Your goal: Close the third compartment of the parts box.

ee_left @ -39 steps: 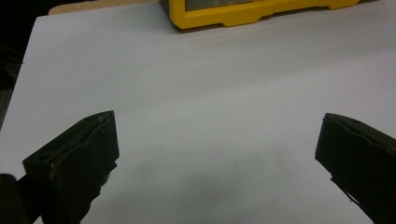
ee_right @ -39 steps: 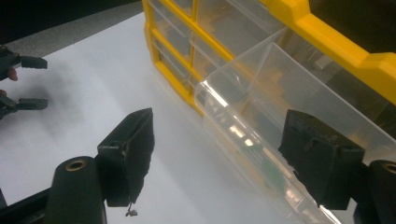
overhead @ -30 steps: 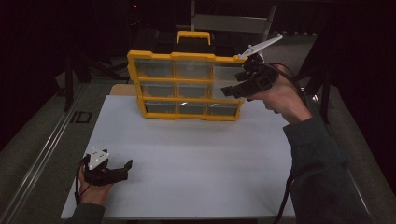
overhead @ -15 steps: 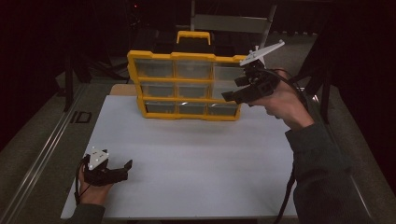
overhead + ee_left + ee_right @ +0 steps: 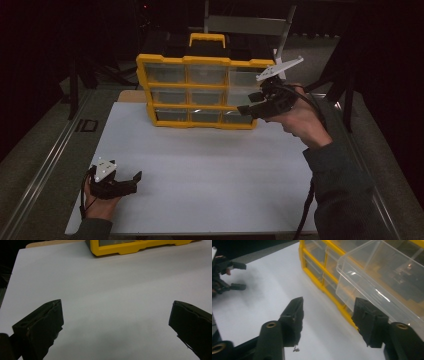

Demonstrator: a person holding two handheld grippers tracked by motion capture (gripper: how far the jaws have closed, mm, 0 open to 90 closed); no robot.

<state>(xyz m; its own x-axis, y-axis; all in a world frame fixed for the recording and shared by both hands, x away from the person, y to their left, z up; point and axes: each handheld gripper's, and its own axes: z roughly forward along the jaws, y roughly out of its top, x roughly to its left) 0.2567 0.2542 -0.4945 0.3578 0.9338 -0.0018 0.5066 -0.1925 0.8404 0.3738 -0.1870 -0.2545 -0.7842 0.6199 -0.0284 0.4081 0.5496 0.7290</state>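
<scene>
Right gripper (image 5: 245,111): up at the right end of the yellow drawer cabinet (image 5: 200,92), jaws parted and just been closing, nothing pinched between them
Clear drawer (image 5: 382,282): pulled part way out of the cabinet, just beside the right gripper's far jaw; whether they touch I cannot tell
Left gripper (image 5: 134,181): low on the white tabletop (image 5: 210,170), near its front left corner, jaws wide apart, holding nothing
Cabinet: upright at the table's back edge, well apart from the left gripper
</scene>
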